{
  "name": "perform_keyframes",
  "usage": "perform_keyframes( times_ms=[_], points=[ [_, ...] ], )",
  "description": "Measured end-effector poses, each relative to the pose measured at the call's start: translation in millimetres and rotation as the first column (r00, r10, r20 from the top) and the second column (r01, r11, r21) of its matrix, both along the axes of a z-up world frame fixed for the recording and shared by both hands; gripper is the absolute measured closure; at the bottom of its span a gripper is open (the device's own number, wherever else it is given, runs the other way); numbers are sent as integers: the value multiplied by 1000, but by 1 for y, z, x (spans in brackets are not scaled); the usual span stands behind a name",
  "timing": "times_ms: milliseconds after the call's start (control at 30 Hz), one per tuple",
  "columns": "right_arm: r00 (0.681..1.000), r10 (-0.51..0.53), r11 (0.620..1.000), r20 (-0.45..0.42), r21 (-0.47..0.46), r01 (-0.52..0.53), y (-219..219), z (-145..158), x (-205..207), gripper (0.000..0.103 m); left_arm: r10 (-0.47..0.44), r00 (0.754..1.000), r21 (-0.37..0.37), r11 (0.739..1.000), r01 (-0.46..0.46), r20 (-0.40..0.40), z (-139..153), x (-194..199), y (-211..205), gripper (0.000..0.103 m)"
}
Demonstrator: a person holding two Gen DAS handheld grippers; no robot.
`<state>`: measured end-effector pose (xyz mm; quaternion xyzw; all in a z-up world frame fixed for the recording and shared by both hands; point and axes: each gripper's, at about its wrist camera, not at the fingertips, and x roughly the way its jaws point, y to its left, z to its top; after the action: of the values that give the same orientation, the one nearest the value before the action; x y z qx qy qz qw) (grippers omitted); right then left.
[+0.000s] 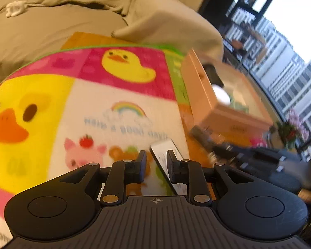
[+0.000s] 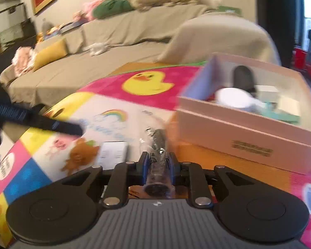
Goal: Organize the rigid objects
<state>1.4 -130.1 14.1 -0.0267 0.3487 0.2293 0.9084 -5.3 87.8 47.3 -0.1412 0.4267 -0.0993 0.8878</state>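
We see a clear tube [image 2: 158, 161] with a dark inside pinched in our right tool [image 2: 157, 164], low over the duck mat [image 2: 114, 95] beside the pink box [image 2: 238, 128]. Our left tool [image 1: 156, 164] stands nearly closed on a flat white card [image 1: 165, 155] above the mat.

I see an orange table [image 2: 228, 157] covered mostly by a cartoon duck mat [image 2: 105, 95]. A pink open box [image 2: 238, 124] rests toward the table's right edge, just beside the mat; a small white card [image 2: 113, 151] lies flat on the mat.
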Motion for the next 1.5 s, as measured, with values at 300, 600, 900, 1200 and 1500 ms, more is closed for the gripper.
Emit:
perform_keyframes(
  times_ms=[300,600,900,1200,1500],
  points=[
    [980,-165,982,107,-77,174,-58,1,-36,74,-163,984,234,962,142,76,-14,-3,-75,79],
    [964,-258,966,69,-18,259,-70,-15,-23,28,-300,950,205,938,279,82,-25,-5,-99,25],
    [966,-254,967,47,-25,255,-67,-20,-22,22,-138,981,283,955,95,137,-18,-26,-82,29],
    [967,-252,967,30,-10,253,-68,-21,-21,19,-95,994,107,990,88,62,-31,3,-76,27],
    [970,-242,970,-13,33,243,-73,-25,-15,6,-285,954,305,921,243,98,-40,2,-109,26]
  ],
)
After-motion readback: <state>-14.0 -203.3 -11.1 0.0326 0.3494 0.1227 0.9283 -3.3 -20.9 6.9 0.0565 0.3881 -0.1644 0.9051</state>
